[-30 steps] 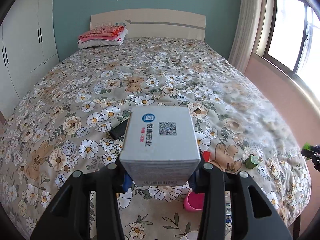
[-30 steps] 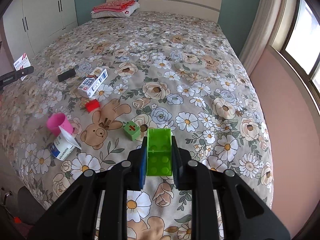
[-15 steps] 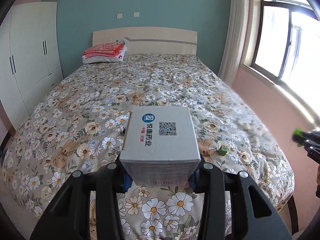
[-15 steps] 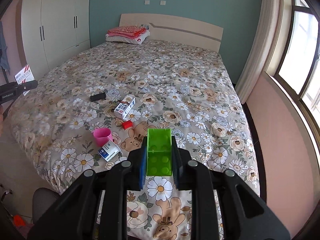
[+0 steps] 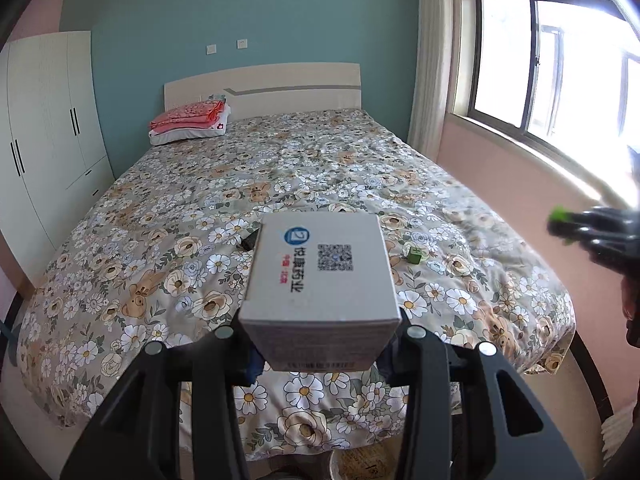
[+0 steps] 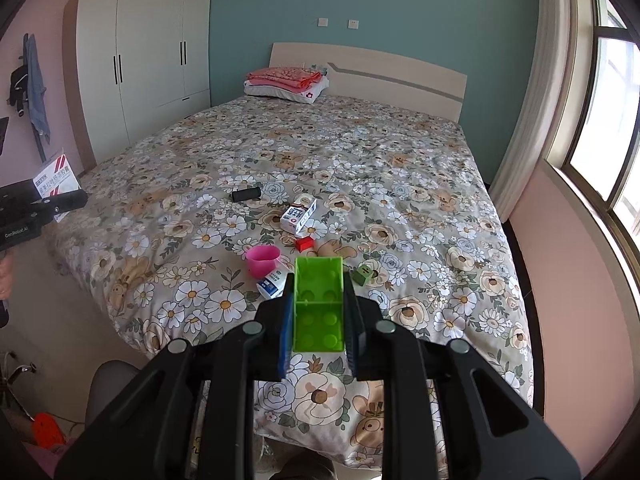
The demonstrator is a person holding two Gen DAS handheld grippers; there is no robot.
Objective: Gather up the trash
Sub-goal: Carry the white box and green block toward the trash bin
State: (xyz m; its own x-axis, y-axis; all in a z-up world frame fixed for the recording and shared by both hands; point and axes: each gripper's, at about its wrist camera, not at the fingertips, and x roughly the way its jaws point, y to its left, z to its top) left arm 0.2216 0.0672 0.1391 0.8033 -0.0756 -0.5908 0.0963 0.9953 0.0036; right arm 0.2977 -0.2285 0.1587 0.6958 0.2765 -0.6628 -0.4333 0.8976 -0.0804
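My left gripper [image 5: 320, 354] is shut on a white cardboard box [image 5: 320, 280] with a blue logo and a QR code, held above the foot of the bed. My right gripper [image 6: 319, 330] is shut on a green toy brick [image 6: 319, 304], hollow side up. On the floral bedspread [image 6: 360, 152] lie a small milk carton [image 6: 299, 215], a pink cup [image 6: 263, 258], a tipped yoghurt pot [image 6: 272, 283], a red block [image 6: 304, 243], a green cube [image 6: 365, 275] and a black cylinder [image 6: 246, 194]. The right gripper [image 5: 576, 224] shows blurred in the left wrist view, the left gripper [image 6: 40, 208] at the right wrist view's left edge.
A white wardrobe [image 6: 148, 60] stands left of the bed, a window [image 5: 552, 60] and curtain on the right. Folded red bedding [image 6: 286, 78] lies on a pillow by the headboard. A grey stool [image 6: 110, 380] and a basket rim [image 5: 360, 460] sit on the floor below the bed's foot.
Both grippers have pulled back and up from the bed with their loads still held. The bed looks smaller and the floor at its foot has come into view.
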